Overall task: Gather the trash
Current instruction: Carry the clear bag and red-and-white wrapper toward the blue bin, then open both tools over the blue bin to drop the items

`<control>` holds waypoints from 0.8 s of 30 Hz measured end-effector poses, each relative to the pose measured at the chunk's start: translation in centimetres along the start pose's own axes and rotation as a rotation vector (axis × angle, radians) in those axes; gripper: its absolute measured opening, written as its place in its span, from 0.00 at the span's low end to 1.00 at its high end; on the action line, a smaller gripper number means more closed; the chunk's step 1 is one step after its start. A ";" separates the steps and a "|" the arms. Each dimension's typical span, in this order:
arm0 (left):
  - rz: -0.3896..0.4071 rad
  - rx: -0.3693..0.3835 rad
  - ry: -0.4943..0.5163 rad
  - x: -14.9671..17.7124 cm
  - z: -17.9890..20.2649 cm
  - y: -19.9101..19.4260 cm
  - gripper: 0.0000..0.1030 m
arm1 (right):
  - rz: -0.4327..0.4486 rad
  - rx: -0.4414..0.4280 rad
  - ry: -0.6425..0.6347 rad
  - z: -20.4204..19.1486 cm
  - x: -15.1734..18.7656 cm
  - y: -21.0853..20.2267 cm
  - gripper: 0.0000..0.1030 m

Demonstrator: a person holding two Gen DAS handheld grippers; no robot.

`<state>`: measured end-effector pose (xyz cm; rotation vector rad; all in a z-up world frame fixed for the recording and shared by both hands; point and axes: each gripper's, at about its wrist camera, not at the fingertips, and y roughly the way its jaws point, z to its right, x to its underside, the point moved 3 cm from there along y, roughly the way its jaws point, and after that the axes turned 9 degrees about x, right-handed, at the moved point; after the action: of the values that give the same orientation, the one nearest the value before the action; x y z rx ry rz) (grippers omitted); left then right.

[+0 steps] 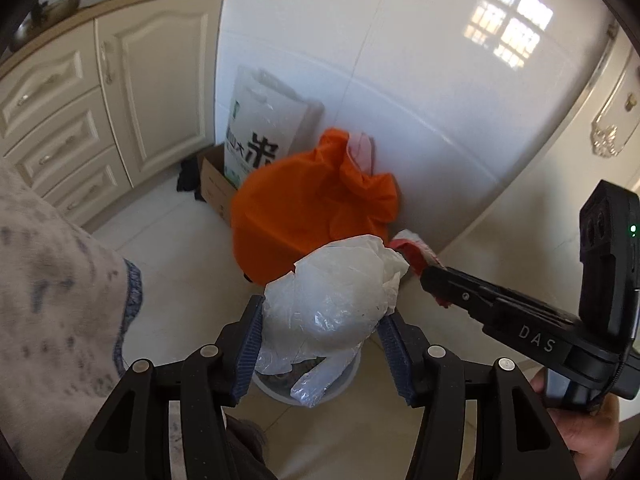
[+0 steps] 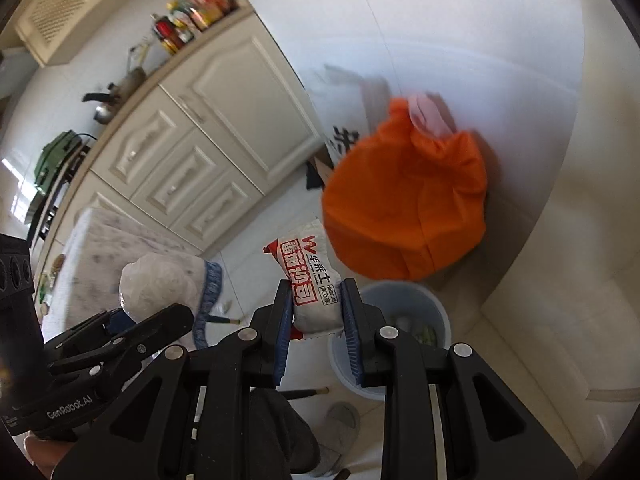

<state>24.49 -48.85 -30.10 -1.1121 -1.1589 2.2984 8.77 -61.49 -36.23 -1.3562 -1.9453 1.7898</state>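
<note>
My left gripper (image 1: 320, 320) is shut on a crumpled clear plastic bag (image 1: 332, 296) and holds it above a small grey bin (image 1: 344, 380) on the floor. My right gripper (image 2: 316, 308) is shut on a white and red snack wrapper (image 2: 312, 284), just left of and above the same bin (image 2: 436, 312), which has trash inside. In the left wrist view the right gripper (image 1: 428, 276) comes in from the right with the red wrapper (image 1: 412, 250) beside the plastic bag. In the right wrist view the left gripper (image 2: 120, 320) holds the plastic bag (image 2: 160, 280) at lower left.
A large orange bag (image 1: 312, 208) stands against the white wall behind the bin. A rice sack (image 1: 264, 120) in a cardboard box (image 1: 216, 188) stands beside cream cabinets (image 1: 80, 108). A cloth-covered table edge (image 1: 52, 280) is at left. A slippered foot (image 2: 340, 420) is near the bin.
</note>
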 end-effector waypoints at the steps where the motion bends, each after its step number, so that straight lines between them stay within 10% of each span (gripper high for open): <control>1: -0.014 0.001 0.007 -0.1 0.2 0.8 0.53 | -0.008 0.002 0.005 0.2 0.1 0.5 0.27; 5: -0.057 -0.032 0.004 -0.7 -0.1 3.1 0.82 | -0.030 0.014 0.020 1.0 0.3 1.6 0.38; 12: -0.043 -0.127 0.019 -0.1 0.6 3.8 0.99 | -0.013 0.023 0.068 2.0 0.5 1.1 0.98; 24: 0.073 -0.138 0.024 3.0 2.9 -2.4 0.99 | 0.035 0.046 0.057 0.5 0.2 -2.6 1.00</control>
<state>20.25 -47.14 -28.66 -1.2467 -1.3054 2.2812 7.02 -61.35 -34.29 -1.4186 -1.8513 1.7795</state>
